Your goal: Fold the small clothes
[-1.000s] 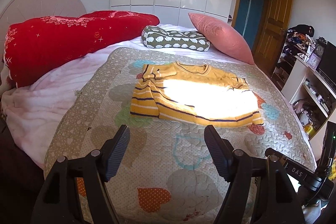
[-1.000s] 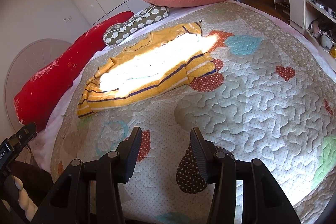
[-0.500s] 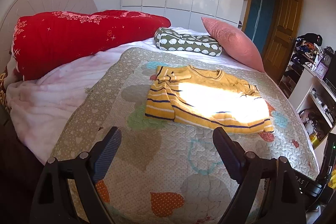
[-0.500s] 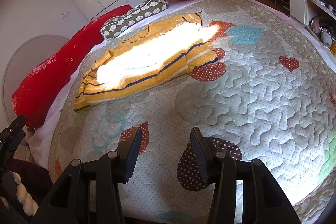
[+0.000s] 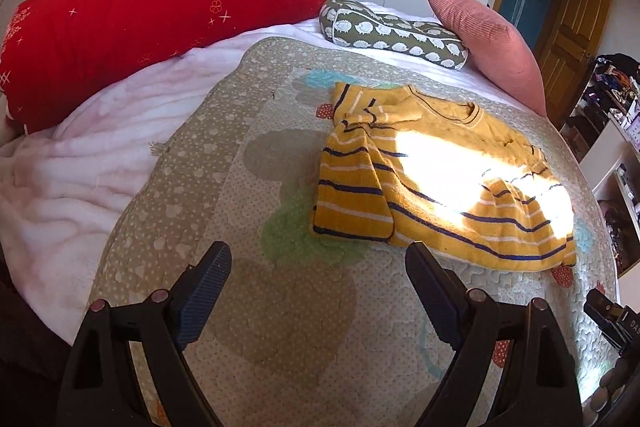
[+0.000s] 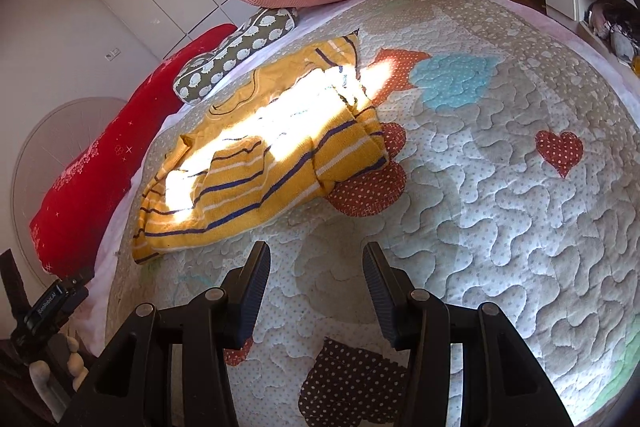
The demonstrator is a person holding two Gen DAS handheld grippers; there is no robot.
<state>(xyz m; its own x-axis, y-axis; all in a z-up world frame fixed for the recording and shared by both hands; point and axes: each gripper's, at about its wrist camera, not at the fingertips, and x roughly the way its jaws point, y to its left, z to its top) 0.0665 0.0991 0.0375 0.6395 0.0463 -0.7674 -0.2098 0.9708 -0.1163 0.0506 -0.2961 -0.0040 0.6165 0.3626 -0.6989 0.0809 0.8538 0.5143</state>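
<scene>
The yellow striped sweater [image 5: 436,179] lies flat on the quilt [image 5: 280,307] of the bed, toward the pillow end, with both sleeves already turned in over its body. The left hand-held gripper [image 5: 318,267] hovers with its jaws spread wide, empty, just short of the sweater's hem corner. The right hand-held gripper [image 6: 316,267] is likewise spread and empty, apart from the cloth, near the hem's other end.

Risks, as I judge them: the knit looks thick and soft, so a pinch at the hem may catch only the top layer, and the tucked sleeve would slip out when the hem is lifted. A jaw pressed too deep could also grab the quilt beneath and drag it along. If the two sides rise unevenly, the fold will lie skewed. The bright sun patch washes out the middle of the sweater, hiding its edges there.

Writing: the right gripper's body, seen at the left view's edge, shows letters like "DAS"; the rest is cut off. A label on the left device in the right view is too blurred to read.
</scene>
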